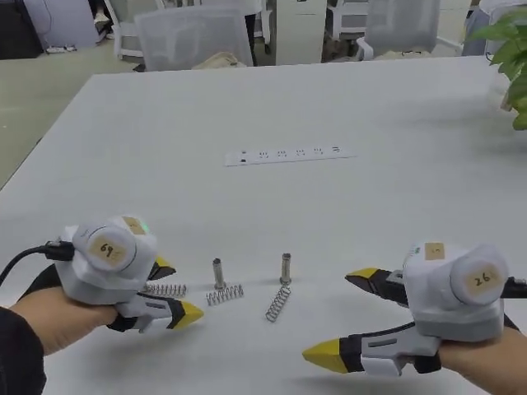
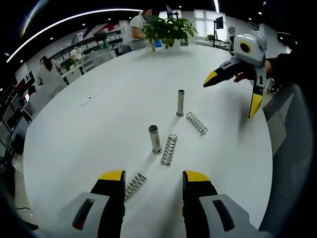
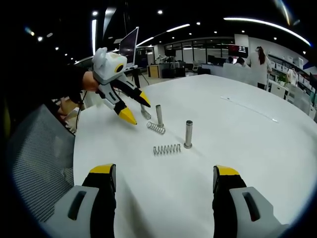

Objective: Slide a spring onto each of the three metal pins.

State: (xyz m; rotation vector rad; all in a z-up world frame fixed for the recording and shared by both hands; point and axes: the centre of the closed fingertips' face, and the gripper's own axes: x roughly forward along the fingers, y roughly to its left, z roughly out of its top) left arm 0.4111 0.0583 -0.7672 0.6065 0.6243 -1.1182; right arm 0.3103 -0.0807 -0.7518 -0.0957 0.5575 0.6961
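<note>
Across the far middle of the white bench (image 1: 395, 189) lies a flat white power strip (image 1: 290, 154), well beyond the work. Mesh chairs (image 1: 193, 37) stand past the far edge, and a leafy plant (image 1: 515, 58) leans in at the right corner.

Nearer the person, two short steel pins stand upright and apart: the left pin (image 1: 218, 273) and the right pin (image 1: 286, 268). Each is a plain grey cylinder with a small collar at the top. Three coiled wire springs lie flat on their sides.

The left spring (image 1: 165, 290) rests between the parted jaws of the left claw (image 1: 177, 290), closer to one jaw and not gripped. The middle spring (image 1: 225, 294) lies just beside the left pin's foot, a little ahead of that claw's tips. The right spring (image 1: 278, 303) lies slantwise with one end near the right pin's foot.

The right claw (image 1: 338, 314) is held off to the right with jaws wide apart, holding nothing. Its yellow tips point toward the right spring, well clear of it.
</note>
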